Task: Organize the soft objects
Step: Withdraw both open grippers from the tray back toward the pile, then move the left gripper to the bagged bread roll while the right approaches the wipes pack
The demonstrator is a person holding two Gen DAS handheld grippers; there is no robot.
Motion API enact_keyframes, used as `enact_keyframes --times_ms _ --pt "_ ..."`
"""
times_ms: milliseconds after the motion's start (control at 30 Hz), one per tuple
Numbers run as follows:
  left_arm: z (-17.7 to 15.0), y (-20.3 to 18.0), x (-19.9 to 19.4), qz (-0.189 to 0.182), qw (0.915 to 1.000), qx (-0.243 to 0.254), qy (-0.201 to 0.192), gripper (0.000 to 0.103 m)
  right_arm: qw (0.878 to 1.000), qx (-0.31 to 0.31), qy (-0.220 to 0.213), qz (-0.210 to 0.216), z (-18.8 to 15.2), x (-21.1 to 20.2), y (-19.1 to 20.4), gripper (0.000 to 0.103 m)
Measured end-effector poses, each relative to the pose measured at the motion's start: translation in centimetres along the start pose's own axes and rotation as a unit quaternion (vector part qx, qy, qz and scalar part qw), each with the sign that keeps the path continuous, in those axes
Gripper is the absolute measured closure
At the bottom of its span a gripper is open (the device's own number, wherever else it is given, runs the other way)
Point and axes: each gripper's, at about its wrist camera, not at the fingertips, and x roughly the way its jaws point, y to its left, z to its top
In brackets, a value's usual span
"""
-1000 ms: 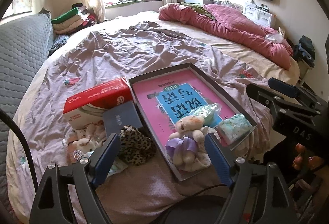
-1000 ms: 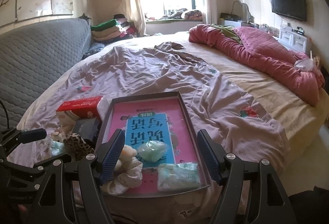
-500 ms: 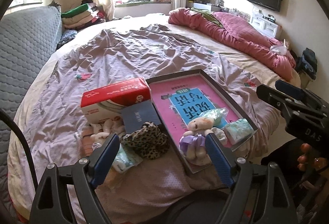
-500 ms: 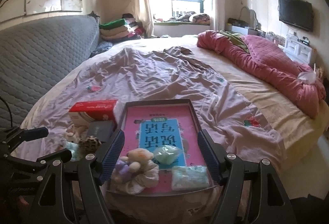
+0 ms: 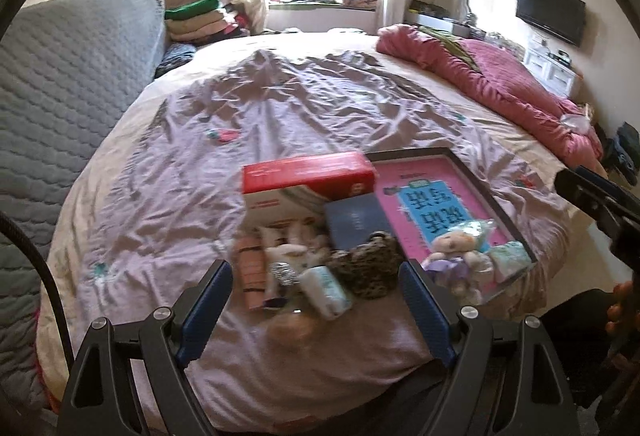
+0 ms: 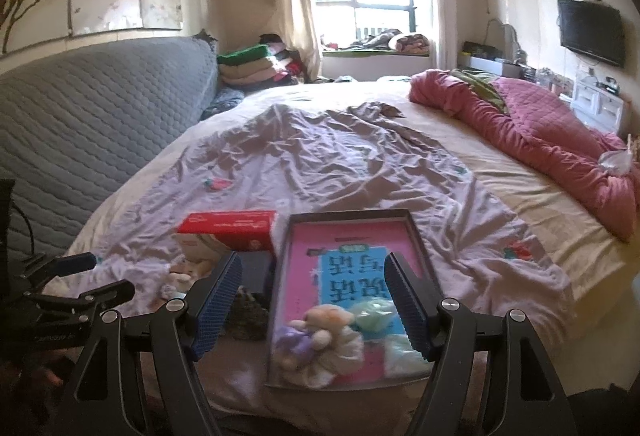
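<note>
on the bed, tray holds plush bear

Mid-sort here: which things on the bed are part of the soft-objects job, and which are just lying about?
Job:
- plush bear in the pink tray
- leopard-print pouch
- tissue packet
- small white plush toy
- both tongs open, empty

Lying about:
- red tissue box
- dark blue booklet
- pink quilt
- folded clothes stack

Red tissue box ahead of the tongs; pink quilt far right; TV beyond.
</note>
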Motion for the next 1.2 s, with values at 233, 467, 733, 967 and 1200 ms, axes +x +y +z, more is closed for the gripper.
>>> enact_keyframes --times_ms 233,467,733,967,1200 --pt "-0.6 2.6 -0.1 0.013 0.9996 -0.022 0.007 0.018 1.0 -0.022 0.007 0.011 -0.2 0.5 2.1 0.028" --pt "-1.3 4.7 0.1 0.017 0.9986 -0.048 0.018 0.018 0.999 -0.03 0.014 0.023 -0.4 0.8 3.5 0.028" --pt "-3.1 6.5 2.5 0.023 0.9968 -0.062 0.044 0.018 0.997 -0.05 0.028 0.049 -1.9 2.3 6.0 0.028" --pt "-4.4 6.4 4.4 -0.001 0.9958 -0.063 0.066 0.018 0.994 -0.071 0.058 0.062 -3.7 4.4 8.0 0.028" --pt "-5.7 6.0 6.4 -0.033 0.9935 -0.067 0.086 0.018 0.99 -0.089 0.083 0.068 -5.5 6.1 9.2 0.028"
